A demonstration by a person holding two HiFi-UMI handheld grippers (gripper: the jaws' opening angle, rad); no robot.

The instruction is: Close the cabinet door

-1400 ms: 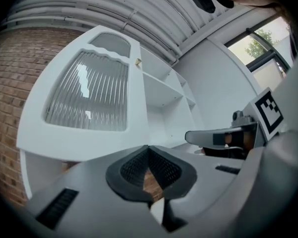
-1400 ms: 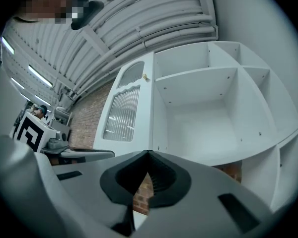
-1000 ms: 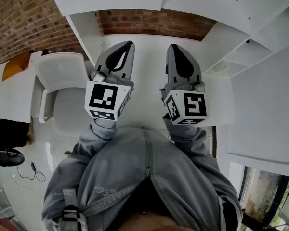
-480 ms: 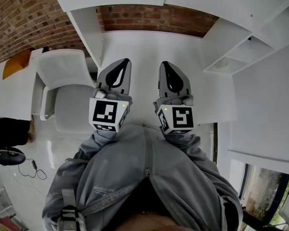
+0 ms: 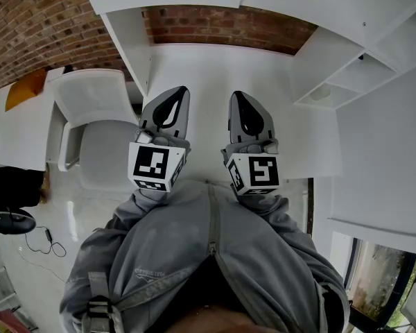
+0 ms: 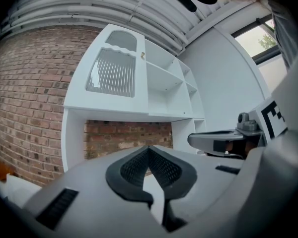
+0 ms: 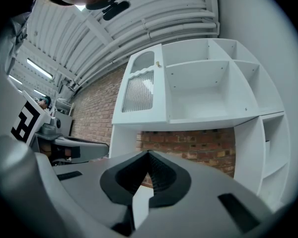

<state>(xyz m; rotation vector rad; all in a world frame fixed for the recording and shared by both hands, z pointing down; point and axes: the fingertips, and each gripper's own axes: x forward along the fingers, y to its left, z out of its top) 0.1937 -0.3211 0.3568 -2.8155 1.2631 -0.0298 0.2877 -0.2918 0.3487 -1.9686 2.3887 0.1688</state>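
On the cabinet door, gripper views alone show a knob; left claw, right claw closed, empty

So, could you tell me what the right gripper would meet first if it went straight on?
Most likely the brick wall at the back of the recess under the shelves. The right gripper points over the desk, nothing seen between; depth is unclear.

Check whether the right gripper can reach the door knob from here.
Probably yes: nothing stands between the right gripper and the knob. The knob sits well above the gripper, though, so it would have to be raised first.
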